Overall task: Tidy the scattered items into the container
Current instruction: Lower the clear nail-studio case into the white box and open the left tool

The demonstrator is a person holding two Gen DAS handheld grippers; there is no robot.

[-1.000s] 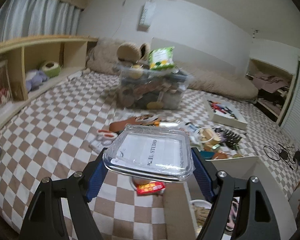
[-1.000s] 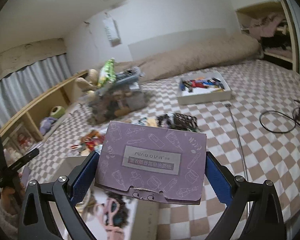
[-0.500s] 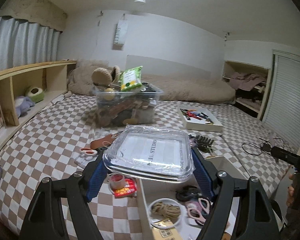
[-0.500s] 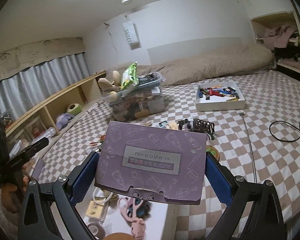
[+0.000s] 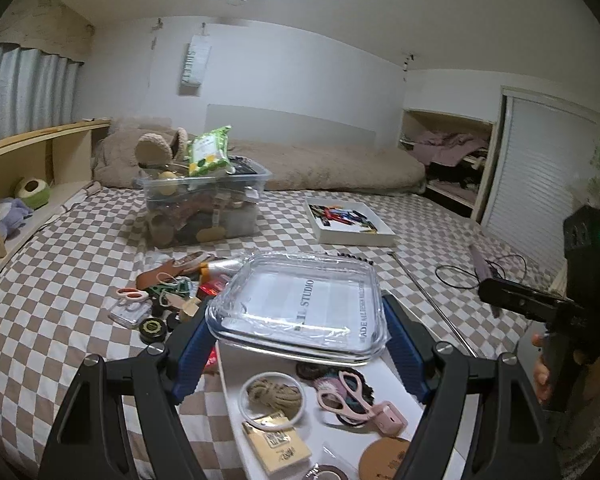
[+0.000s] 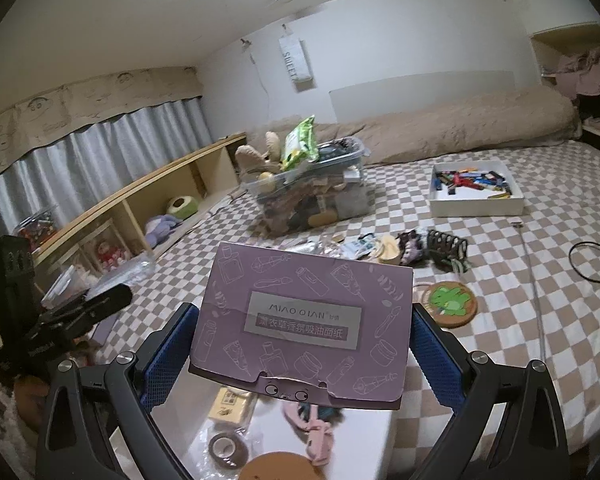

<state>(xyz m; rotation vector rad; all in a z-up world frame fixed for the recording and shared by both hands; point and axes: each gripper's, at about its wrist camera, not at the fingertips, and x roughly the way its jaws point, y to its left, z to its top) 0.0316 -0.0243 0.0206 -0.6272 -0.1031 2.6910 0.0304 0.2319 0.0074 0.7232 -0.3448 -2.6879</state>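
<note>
My left gripper (image 5: 296,330) is clamped on a flat clear plastic case with a printed white insert (image 5: 300,308); its blue pads (image 5: 190,344) press both short ends. The case is held above the far end of the white open tray (image 5: 384,372) below me, long axis running across the jaws, face tilted up toward the camera. In the tray: a coil of tan rope in a white ring (image 5: 274,394), pink scissors (image 5: 350,394), a yellow card pack (image 5: 276,442), a cork coaster (image 5: 384,456).

My right gripper (image 6: 304,340) is clamped on a flat purple cardboard box with cosmetics drawings (image 6: 306,316), long side crosswise, label readable, also over the tray (image 6: 364,436).

Farther off on the checked bedspread (image 5: 60,280), a clear lidded bin crammed with toys (image 5: 204,204) and a white shallow box of coloured pens (image 5: 350,220). Loose clutter lies between the bin and the tray; open cover to the left, a wooden shelf (image 5: 40,152) along that edge.
</note>
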